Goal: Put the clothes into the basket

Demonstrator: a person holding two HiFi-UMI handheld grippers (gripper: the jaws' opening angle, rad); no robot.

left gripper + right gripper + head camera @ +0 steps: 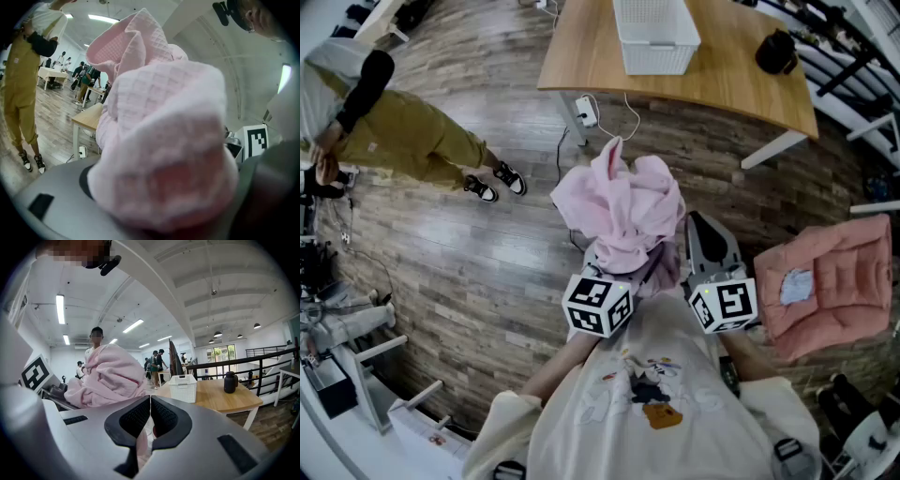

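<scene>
While we are holding the pink garment (623, 211) well short of the basket (656, 58), our right gripper (150, 408) is clamping its fabric and our left gripper (164, 201) is gaping wide around it.

- The garment (623, 211) hung bunched right before you, heaped on your left gripper (614, 272), with a fold between the jaws of your right gripper (150, 401) just to its right.
- Beyond it stood the table (731, 80), bearing the basket (656, 37) and, to the basket's right, a jug (776, 52).
- A cushioned seat (830, 281) lay at your right, and a bystander (403, 131) stood well off at your left.
</scene>
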